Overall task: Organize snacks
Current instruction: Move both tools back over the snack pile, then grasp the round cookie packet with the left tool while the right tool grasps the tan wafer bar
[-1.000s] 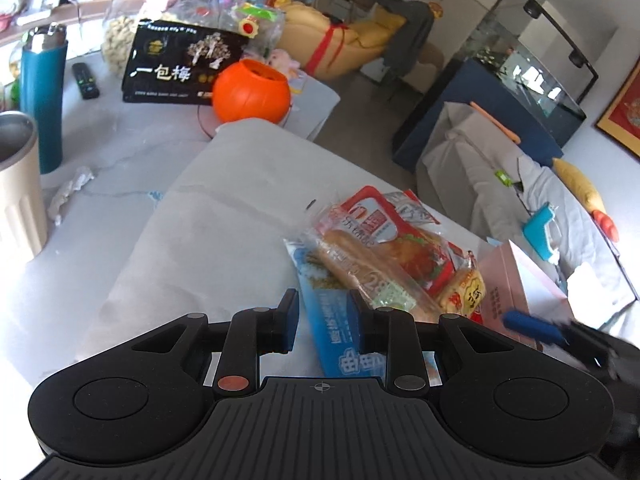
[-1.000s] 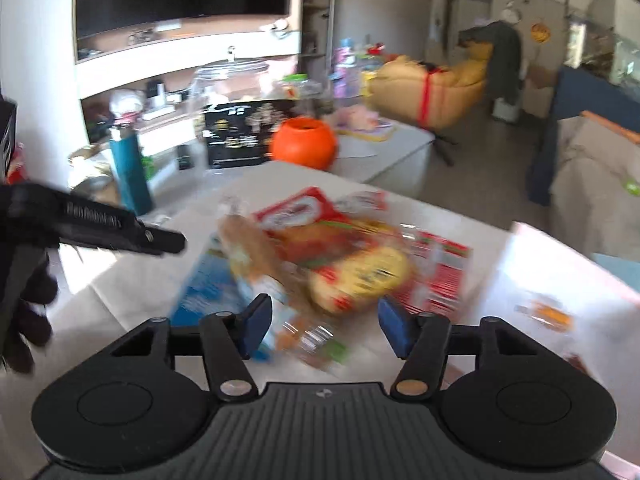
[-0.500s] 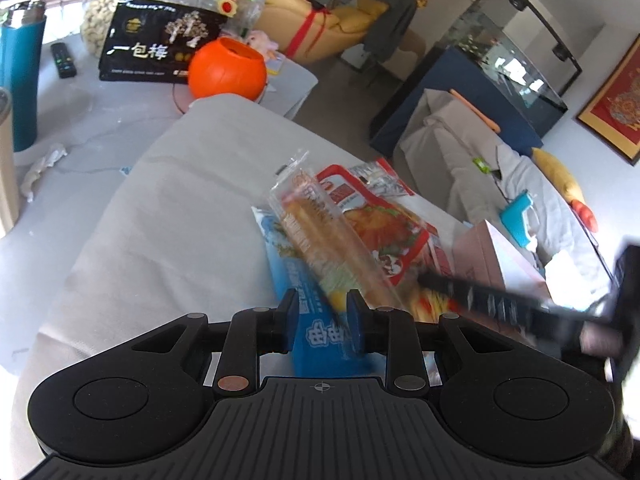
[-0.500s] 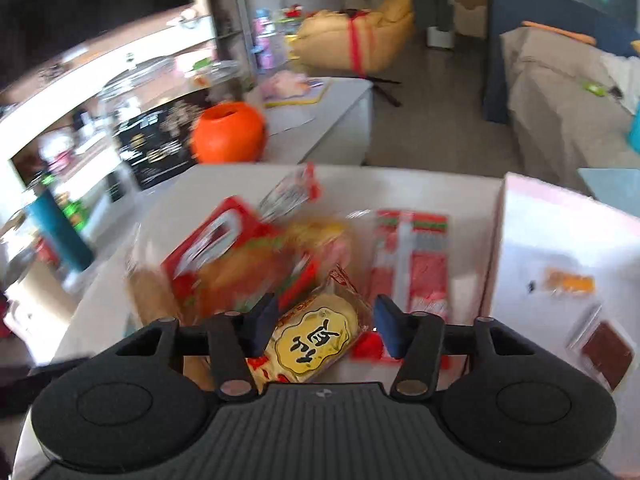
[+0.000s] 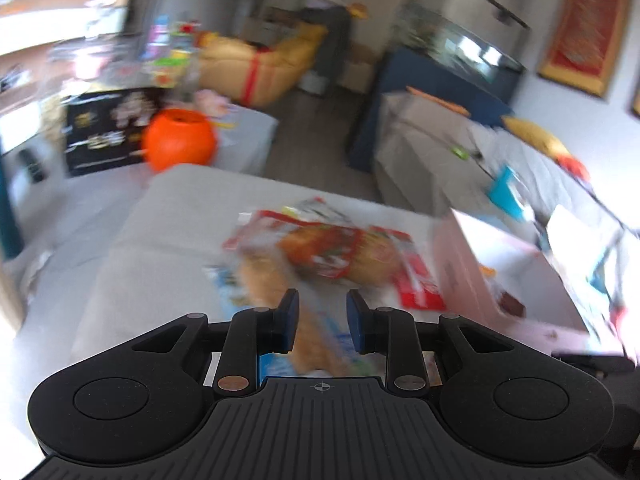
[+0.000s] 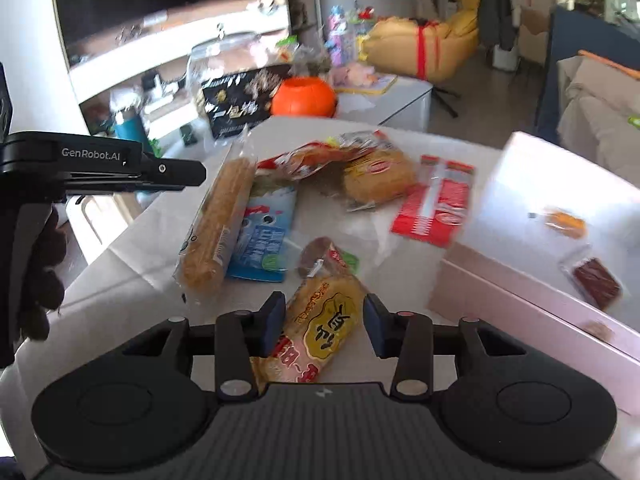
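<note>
A pile of snack packets lies on the white table [image 6: 132,264]: a long bread stick packet [image 6: 216,224], a blue packet [image 6: 264,232], a red bag [image 6: 316,156], a round bun packet [image 6: 378,178], a red flat packet [image 6: 436,204]. My right gripper [image 6: 322,326] is shut on a yellow pastry packet [image 6: 320,332], held between its pads. My left gripper [image 5: 322,322] is open above the bread stick [image 5: 276,292]; it also shows at the left of the right wrist view [image 6: 104,164]. A pink box [image 6: 552,240] at the right holds small snacks.
An orange pumpkin pot [image 6: 303,97] and a black box [image 6: 240,100] stand beyond the table. A teal bottle [image 6: 128,128] is at the far left. The left wrist view is motion-blurred; the pink box [image 5: 504,272] lies to its right.
My left gripper has let go of the bread stick packet, which now lies on the table, and its jaws have opened. My right gripper has closed on the yellow pastry packet and pulled it back.
</note>
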Demonstrator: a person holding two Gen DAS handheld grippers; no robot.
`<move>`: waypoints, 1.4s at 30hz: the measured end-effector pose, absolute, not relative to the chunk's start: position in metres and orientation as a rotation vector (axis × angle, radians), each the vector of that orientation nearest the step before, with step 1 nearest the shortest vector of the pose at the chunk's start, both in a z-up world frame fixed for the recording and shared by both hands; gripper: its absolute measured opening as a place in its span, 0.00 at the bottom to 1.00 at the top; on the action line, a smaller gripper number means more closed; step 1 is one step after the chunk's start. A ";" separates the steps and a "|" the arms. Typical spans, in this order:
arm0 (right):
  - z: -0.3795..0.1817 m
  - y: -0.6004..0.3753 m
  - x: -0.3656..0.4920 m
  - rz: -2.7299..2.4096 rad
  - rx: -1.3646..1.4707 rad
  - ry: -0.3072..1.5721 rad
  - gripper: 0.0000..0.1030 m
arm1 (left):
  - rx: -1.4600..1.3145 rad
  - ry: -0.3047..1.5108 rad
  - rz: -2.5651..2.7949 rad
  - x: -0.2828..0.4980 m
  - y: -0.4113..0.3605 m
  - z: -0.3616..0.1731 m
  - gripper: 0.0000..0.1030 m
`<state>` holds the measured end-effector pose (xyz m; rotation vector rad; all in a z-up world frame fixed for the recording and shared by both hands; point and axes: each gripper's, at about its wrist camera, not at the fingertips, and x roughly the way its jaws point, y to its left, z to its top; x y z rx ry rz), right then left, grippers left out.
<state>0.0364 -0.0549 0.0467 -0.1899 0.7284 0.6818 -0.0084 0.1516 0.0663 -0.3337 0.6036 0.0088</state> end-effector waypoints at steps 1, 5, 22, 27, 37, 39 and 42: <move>0.048 -0.060 0.034 0.665 -0.187 0.714 0.44 | -0.323 0.622 -0.027 -0.002 0.146 0.066 0.28; 0.050 -0.077 0.028 0.597 -0.183 0.683 0.46 | -0.276 0.698 -0.087 0.031 0.130 0.057 0.28; 0.010 -0.161 0.029 0.347 -0.084 0.756 0.56 | -0.092 0.860 -0.258 0.038 0.075 0.027 0.29; 0.004 -0.157 0.026 0.325 -0.102 0.718 0.65 | -0.112 0.853 -0.282 0.026 0.072 0.035 0.29; 0.004 -0.155 0.026 0.332 -0.096 0.712 0.71 | -0.350 0.979 -0.178 0.005 0.103 0.046 0.30; 0.003 -0.155 0.026 0.330 -0.098 0.712 0.71 | -0.346 0.978 -0.154 0.005 0.104 0.047 0.29; 0.003 -0.155 0.027 0.327 -0.098 0.711 0.71 | -0.373 0.975 -0.115 0.009 0.107 0.045 0.28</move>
